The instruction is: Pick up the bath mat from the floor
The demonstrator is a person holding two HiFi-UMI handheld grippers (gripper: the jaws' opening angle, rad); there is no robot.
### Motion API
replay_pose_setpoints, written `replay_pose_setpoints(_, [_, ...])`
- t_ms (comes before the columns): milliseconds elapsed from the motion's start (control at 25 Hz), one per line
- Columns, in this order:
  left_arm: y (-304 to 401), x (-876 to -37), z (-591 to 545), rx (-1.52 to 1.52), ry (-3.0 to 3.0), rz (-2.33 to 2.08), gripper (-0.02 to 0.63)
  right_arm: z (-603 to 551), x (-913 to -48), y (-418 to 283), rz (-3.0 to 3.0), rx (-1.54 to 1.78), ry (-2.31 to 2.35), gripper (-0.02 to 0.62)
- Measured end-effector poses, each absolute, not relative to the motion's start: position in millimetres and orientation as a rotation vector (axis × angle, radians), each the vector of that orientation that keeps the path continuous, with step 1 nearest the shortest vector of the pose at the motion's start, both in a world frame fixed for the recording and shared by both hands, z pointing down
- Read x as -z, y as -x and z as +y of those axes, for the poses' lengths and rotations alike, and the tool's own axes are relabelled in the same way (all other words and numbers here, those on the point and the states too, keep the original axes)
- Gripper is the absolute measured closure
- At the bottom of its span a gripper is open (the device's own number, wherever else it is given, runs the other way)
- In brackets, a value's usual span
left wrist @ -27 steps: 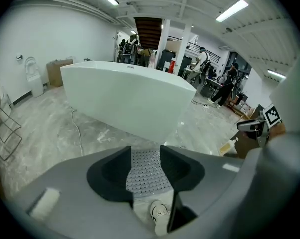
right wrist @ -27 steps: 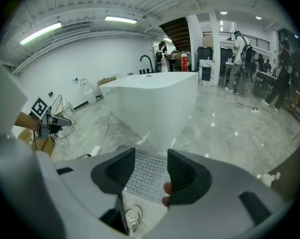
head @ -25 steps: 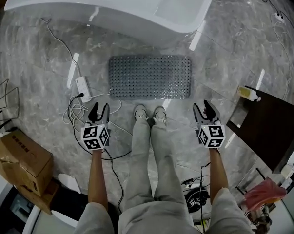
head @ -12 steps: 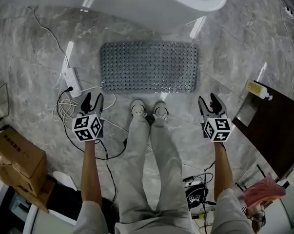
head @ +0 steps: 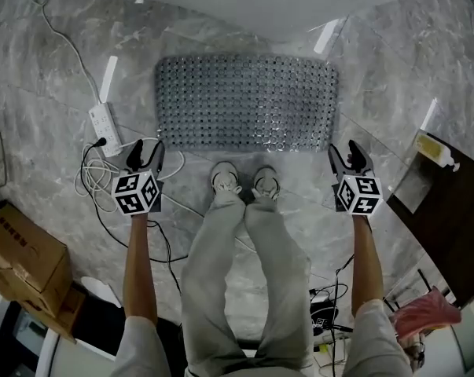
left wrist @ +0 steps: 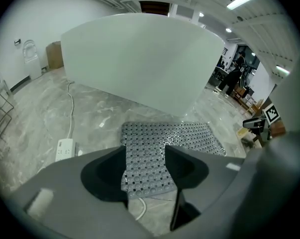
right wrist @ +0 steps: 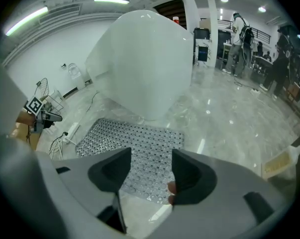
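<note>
Now, mat (head: 246, 100) flat on the floor (head: 48, 69), just beside the tub (head: 284, 6).
Left gripper (head: 145, 149) and right gripper (head: 346, 152) hang over the mat's near corners, jaws apart and opening wider, gripping nothing.

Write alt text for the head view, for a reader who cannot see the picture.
A grey studded bath mat lies flat on the marble floor beside a white bathtub, just ahead of the person's shoes. The left gripper and right gripper hover near its front corners, fingers opening with nothing between them.
</note>
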State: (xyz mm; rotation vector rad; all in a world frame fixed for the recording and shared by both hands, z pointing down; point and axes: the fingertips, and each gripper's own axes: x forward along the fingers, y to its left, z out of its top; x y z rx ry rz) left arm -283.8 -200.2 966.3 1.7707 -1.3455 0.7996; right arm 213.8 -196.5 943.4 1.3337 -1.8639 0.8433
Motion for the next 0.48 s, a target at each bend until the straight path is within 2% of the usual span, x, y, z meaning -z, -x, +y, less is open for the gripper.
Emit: replay_pose_setpoints(480, [305.0, -1079.1, -234.8, -0.864, -1.781, -1.335, 0.346, -220.2, -1057.4, -239.3, -1.814, -0.838, -1.32, 0.357])
